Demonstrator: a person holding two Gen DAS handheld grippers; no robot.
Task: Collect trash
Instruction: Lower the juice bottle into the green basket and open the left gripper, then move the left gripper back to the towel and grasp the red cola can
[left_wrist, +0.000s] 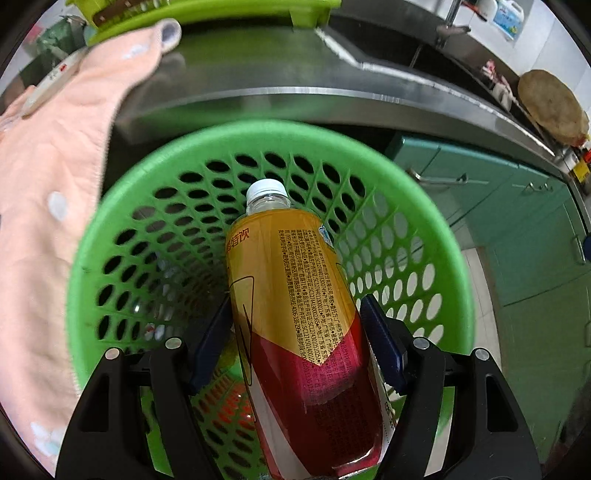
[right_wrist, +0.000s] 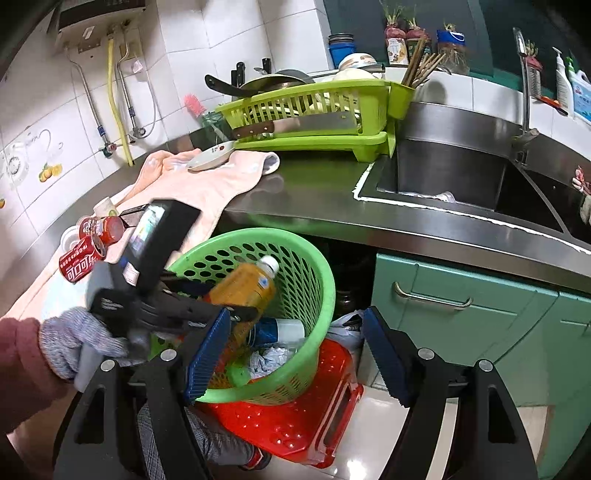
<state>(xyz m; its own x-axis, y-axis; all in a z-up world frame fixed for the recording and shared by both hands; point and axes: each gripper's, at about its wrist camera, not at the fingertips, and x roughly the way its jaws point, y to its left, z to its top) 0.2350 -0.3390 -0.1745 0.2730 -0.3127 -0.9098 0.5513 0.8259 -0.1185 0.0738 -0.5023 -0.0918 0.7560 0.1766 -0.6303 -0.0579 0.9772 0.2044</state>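
My left gripper (left_wrist: 295, 306) is shut on a plastic bottle (left_wrist: 295, 295) with a yellow and red label and a white cap. It hangs cap-forward over the mouth of the green perforated basket (left_wrist: 258, 133). The right wrist view shows the same bottle (right_wrist: 243, 288) tilted above the basket (right_wrist: 321, 266), with a gloved hand (right_wrist: 70, 339) carrying that gripper. My right gripper (right_wrist: 295, 350) is open with nothing between its blue pads, near the basket's front. A red cola can (right_wrist: 81, 260) and a small red bottle (right_wrist: 99, 227) lie on the counter at the left.
The basket holds crumpled paper and other bottles and stands on a red stool (right_wrist: 295, 424) on the floor. A pink towel (right_wrist: 207, 177) with a plate (right_wrist: 210, 155) covers the steel counter. A green dish rack (right_wrist: 314, 110), the sink (right_wrist: 461, 177) and teal cabinets (right_wrist: 461, 314) lie beyond.
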